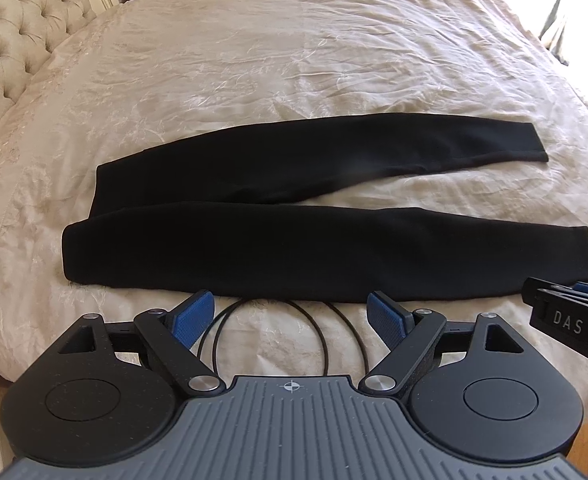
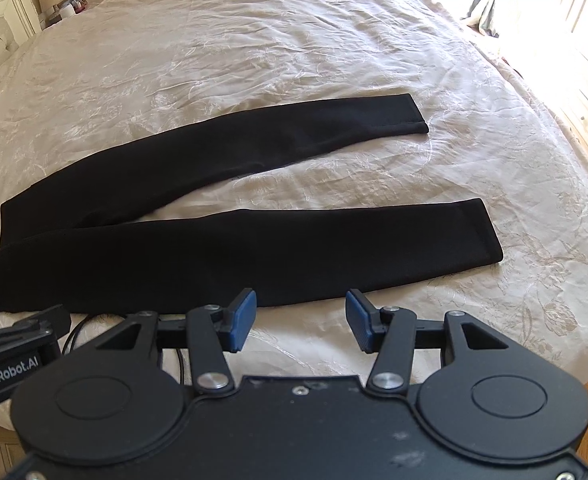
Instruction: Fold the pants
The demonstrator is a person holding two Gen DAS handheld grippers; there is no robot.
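- Left gripper (image 1: 290, 312): at the bottom of the left wrist view, its blue pads (image 1: 192, 316) stand wide apart with nothing between them. It hangs over bare bedspread just short of the garment's near edge, and touches nothing.
- Right gripper (image 2: 299, 318): at the bottom of the right wrist view, jaws likewise apart and empty. Its tips sit at the near edge of the closer leg; whether they touch the cloth cannot be told.
- Cable (image 1: 262, 332): a thin black cable lies looped on the bedspread at lower centre of the left view, between the left gripper and the garment.
- Pants (image 1: 294, 216): black, lying flat across the middle of both views. The waist end is at the left of the frame and the two hems at the right.
- Near leg (image 2: 294, 248): runs roughly straight across the frame, just beyond the grippers.
- Far leg (image 2: 254, 140): angles away toward upper right, leaving a wedge of bedspread showing between the legs.
- Bedspread (image 1: 294, 60): cream, embroidered, lightly creased, filling the frame beyond the pants.
- Headboard (image 1: 10, 32): tufted, at upper left of the left view.
- Progress, as a judgement: the garment is laid out but no fold is visible. Bringing one leg onto the other, then folding along the length, remains to be done.
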